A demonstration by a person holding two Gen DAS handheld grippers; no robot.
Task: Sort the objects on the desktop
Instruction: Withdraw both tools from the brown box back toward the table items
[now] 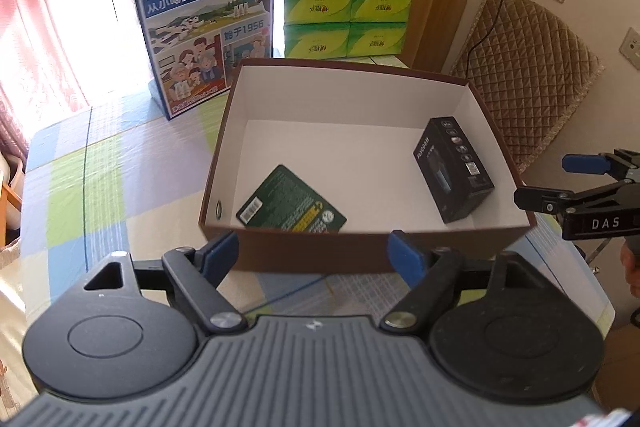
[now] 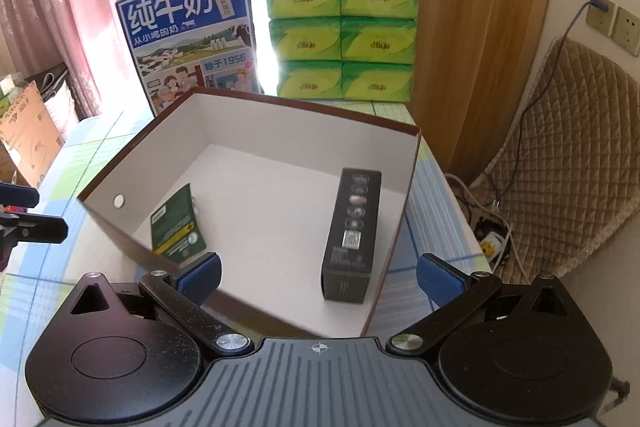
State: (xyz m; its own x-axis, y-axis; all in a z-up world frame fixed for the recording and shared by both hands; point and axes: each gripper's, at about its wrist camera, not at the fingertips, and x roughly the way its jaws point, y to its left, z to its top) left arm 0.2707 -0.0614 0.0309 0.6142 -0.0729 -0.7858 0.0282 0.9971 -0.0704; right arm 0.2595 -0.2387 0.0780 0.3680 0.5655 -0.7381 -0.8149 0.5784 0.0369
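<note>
Left gripper (image 1: 316, 253) and right gripper (image 2: 318, 277): spread wide, empty, near the brown box (image 1: 312, 255). Inside it: green card (image 1: 291, 201), black carton (image 1: 454, 169), apart.

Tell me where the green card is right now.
The green card lies flat on the white floor of the brown box, at its near-left corner in the left wrist view, well apart from the black carton on the right side.

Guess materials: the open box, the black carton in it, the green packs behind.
Open box: likely paperboard, matte brown outside and white inside, with thin, crisp folded walls. Black carton: printed cardboard, slight sheen, sharp edges. Green packs: soft plastic film, glossy and wrinkled, probably wrapping tissues.
</note>
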